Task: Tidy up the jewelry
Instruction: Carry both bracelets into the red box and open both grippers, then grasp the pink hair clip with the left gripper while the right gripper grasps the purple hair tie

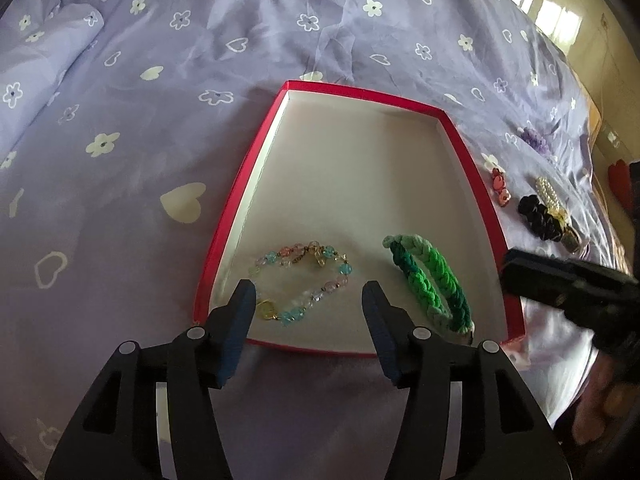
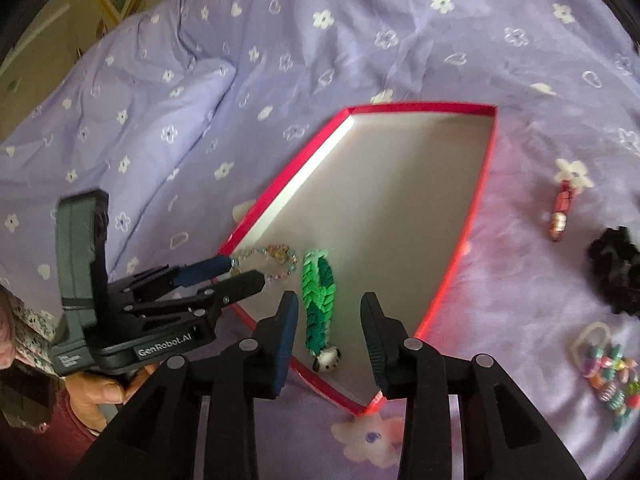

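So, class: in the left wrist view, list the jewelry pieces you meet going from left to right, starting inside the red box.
Pastel glass-bead bracelet → green braided cord bracelet, both inside the red cardboard box → small red flower clip → black fabric scrunchie, these two lying on the lilac bedsheet.

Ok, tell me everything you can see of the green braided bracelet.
The green braided bracelet is a soft-looking woven cord loop in bands of pale, bright and dark green, with a small white-and-black charm at one end. It lies flat on the white floor of the red-rimmed box, near the front right corner, apart from the beaded bracelet. Neither gripper touches it.
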A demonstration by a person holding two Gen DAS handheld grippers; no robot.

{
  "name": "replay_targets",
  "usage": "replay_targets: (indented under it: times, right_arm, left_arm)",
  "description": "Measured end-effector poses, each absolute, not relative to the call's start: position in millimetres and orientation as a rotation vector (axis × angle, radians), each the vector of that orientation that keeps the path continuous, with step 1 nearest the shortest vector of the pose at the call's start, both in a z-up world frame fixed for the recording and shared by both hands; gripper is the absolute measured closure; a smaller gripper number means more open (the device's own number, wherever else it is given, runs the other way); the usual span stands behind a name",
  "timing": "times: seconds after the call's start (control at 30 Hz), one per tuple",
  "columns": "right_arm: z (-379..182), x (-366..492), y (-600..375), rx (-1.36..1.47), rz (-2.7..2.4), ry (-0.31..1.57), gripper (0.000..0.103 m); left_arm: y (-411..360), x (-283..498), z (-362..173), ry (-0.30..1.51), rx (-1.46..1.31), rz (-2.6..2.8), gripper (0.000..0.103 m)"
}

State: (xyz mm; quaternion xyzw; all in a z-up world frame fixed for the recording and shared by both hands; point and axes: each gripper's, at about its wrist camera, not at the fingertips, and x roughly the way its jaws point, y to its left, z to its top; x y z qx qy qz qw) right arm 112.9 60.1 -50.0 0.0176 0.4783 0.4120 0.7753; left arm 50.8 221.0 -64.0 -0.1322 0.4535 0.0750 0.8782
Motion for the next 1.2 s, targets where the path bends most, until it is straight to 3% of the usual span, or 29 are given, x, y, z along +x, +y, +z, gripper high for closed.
replay_targets:
  times: [0.23,0.57,1.2]
  right_arm:
    - [-35.8,111.8,16.3,0.110,0.831,0.991,0.067]
    - [-34.0,108.0,-53.5,0.169,0.715,0.967,0.059]
    - [-37.1,122.0,-164.9,0.266,0.505,0.933,0.059]
  left_arm:
    - [220.2,40.5,-57.7,0.950,-0.284,0.171,0.047]
    - [185.7,41.6,-27.2,0.897,-0.274,0.110,0.037]
    - [92.4,93.2,-5.9,0.887,-0.168,-0.057,0.036]
